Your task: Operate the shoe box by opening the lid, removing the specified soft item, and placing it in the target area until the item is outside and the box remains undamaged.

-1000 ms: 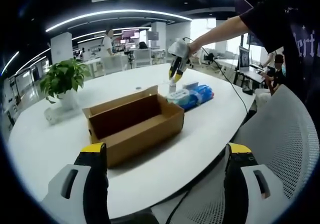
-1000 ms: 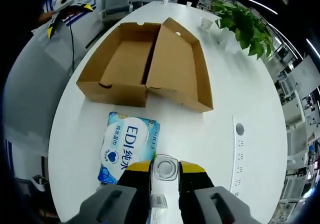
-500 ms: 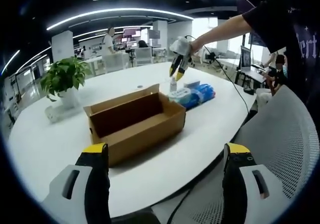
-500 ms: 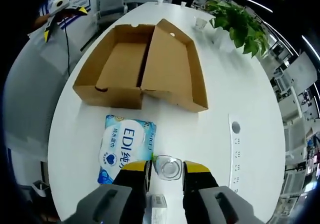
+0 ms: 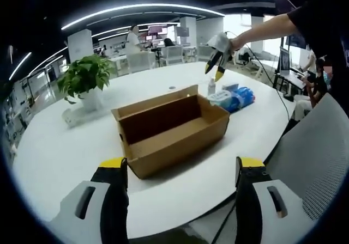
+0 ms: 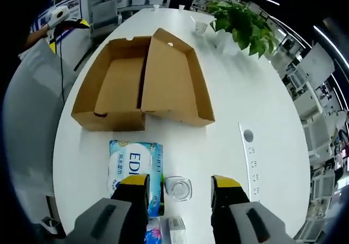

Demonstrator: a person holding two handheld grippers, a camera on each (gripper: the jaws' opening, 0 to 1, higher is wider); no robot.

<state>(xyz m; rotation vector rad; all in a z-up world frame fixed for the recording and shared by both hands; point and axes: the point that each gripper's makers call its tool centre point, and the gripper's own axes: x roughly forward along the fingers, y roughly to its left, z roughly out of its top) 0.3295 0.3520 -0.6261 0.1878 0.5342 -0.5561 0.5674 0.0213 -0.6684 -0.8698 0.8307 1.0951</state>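
Both grippers' fingers spread wide; shoe box (image 6: 139, 89) open, apparently empty.

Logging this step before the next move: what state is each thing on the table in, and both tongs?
Shoe box: open, empty, lid laid back flat beside it.
Tissue pack: out of the box, lying flat on the table.
Small clear bottle: upright, standing free between the jaws.
Right tongs: open.
Left tongs: open, holding nothing.

Left gripper view looks level across the table; right gripper view looks steeply down (both share the shoe box (image 5: 170, 128)).
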